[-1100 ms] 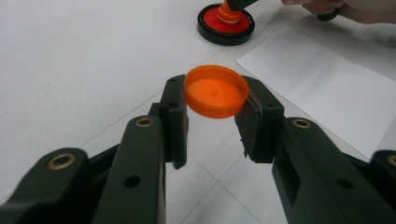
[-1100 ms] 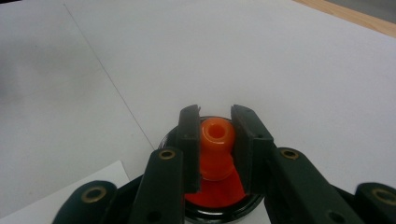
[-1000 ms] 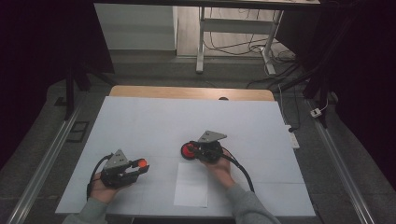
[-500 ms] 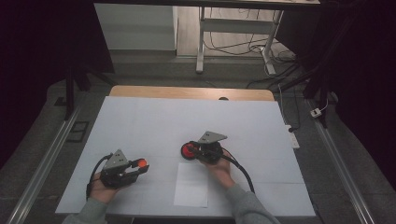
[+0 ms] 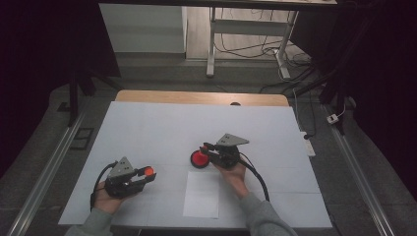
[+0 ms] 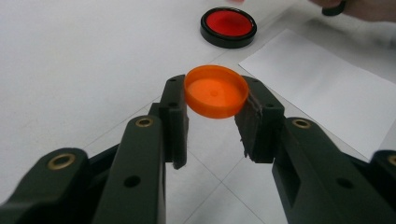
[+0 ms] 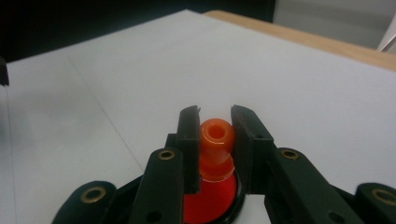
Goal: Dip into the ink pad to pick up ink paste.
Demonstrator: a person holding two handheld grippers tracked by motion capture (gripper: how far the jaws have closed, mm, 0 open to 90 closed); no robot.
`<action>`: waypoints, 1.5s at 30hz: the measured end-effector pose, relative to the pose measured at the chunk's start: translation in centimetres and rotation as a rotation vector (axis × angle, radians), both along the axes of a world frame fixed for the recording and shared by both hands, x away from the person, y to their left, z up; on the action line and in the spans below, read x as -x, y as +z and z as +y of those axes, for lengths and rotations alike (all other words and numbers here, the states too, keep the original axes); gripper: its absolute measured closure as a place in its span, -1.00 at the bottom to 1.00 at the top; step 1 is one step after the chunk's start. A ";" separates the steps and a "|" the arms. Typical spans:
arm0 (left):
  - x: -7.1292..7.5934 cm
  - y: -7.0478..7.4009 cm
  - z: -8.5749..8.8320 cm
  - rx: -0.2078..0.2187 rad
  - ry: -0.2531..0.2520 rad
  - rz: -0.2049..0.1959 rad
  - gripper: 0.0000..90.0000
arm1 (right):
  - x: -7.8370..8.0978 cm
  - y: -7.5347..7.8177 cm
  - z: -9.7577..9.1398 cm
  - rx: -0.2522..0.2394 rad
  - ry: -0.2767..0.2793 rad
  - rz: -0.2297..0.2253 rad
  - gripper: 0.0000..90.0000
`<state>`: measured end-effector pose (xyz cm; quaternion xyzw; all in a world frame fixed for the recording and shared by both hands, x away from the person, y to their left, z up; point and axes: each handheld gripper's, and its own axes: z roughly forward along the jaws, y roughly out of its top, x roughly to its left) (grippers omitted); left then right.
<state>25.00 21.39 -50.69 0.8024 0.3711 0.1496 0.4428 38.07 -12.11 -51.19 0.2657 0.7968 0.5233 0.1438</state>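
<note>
- Orange plastic cap (image 6: 215,97), round and shallow, sits clamped between the jaws of the left tool (image 6: 212,116); its hollow side faces the camera in the left gripper view.
- In the high view that left tool (image 5: 140,175) is at the lower left of the frame, above the white counter (image 5: 162,128), with the cap (image 5: 148,171) at its tip.
- Right tool (image 7: 214,140) is clenched on an orange stamp handle (image 7: 216,149), a knob with a small hole in its top.
- Below the knob lies a red ink pad (image 7: 205,203) in a black round case; whether the stamp touches the pad is hard to tell from this angle.
- High view puts the right tool (image 5: 209,147) and pad (image 5: 200,159) near mid-frame.
- White paper sheet (image 5: 201,194) lies just below the pad, at lower centre.
</note>
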 end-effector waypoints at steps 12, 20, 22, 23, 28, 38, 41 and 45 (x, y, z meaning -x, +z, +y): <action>0.0 -0.1 -0.1 -0.005 -0.002 0.003 0.44 | 0.5 1.5 -0.9 0.003 0.013 -0.031 0.62; 0.0 -0.1 -0.1 -0.007 -0.006 0.007 0.43 | 0.7 2.2 -0.8 0.001 0.025 -0.048 0.62; 0.0 -0.1 -0.2 -0.009 -0.005 0.007 0.44 | 0.8 2.2 -0.6 0.004 0.029 -0.047 0.62; 0.0 -0.1 -0.2 -0.009 -0.005 0.007 0.44 | 0.8 2.2 -0.5 0.006 0.030 -0.045 0.62; 0.0 -0.2 -0.1 -0.011 -0.006 0.007 0.44 | 0.9 2.2 -0.2 0.014 0.040 -0.049 0.62; 0.0 -0.2 -0.2 -0.013 -0.006 0.008 0.44 | 1.0 2.0 0.3 0.024 0.055 -0.042 0.61; 0.0 -0.2 -0.2 -0.014 -0.005 0.008 0.44 | 0.9 1.7 0.6 0.034 0.064 -0.031 0.61; 0.0 -0.2 -0.2 -0.014 -0.007 0.008 0.43 | 0.9 1.1 1.0 0.062 0.071 -0.015 0.61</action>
